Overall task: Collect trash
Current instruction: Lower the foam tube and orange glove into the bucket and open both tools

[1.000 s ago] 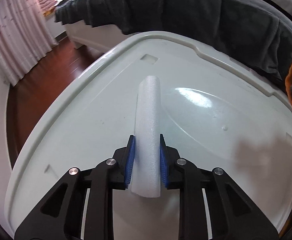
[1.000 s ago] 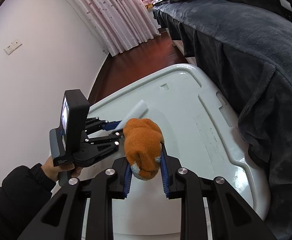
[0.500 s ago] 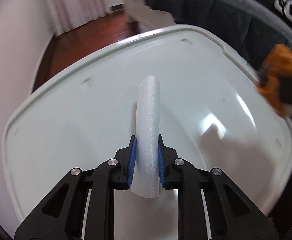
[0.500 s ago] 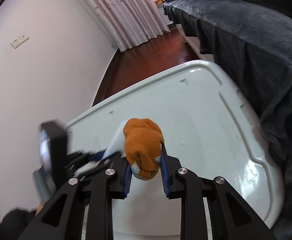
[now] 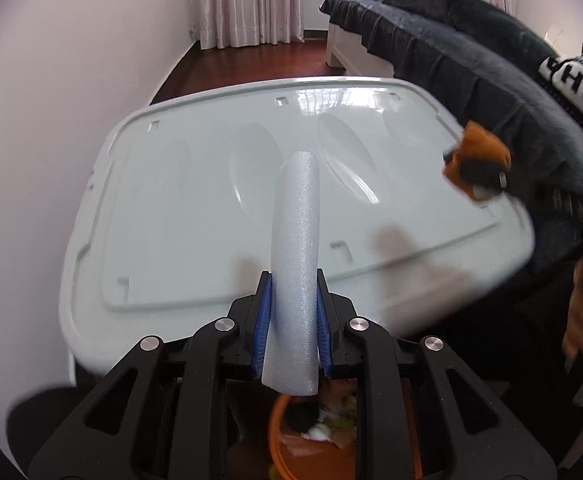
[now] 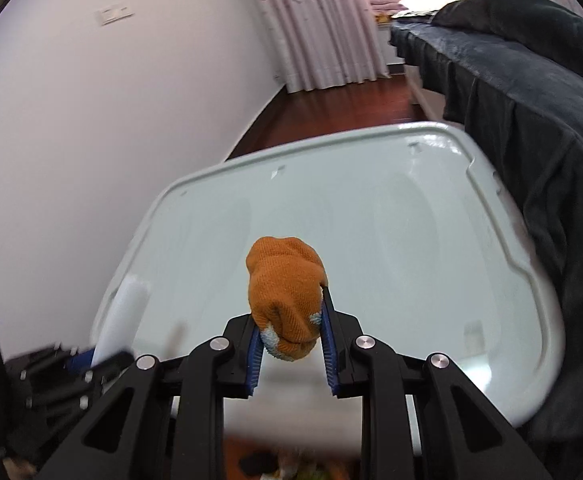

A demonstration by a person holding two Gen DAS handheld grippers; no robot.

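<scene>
**Inspector A:** Left wrist view, nearest item first: an orange bin [image 5: 287,440] sits below the left gripper [image 5: 293,312], with mixed scraps inside, blurred. The blue pads [image 5: 262,320] are closed firmly on a white foam tube [image 5: 296,264], which points forward, its lower end hanging over the bin's rim.

**Inspector B:** Confirmed. Beyond it?

**Inspector A:** A pale storage-box lid [image 5: 179,200], glossy, with oval recesses. Off to the right, the other tool carries an orange item above the lid's right edge.

**Inspector B:** Right wrist view agrees. The right gripper [image 6: 291,344] is clamped on an orange knit glove [image 6: 285,292], bunched and upright between the pads, above the lid's near edge [image 6: 411,240]. The foam tube [image 6: 125,312] shows at lower left.

**Inspector A:** Farther back: dark bedding [image 5: 471,68] to the right, red-brown wooden floor [image 6: 331,108], pink curtains [image 5: 247,0].
</scene>
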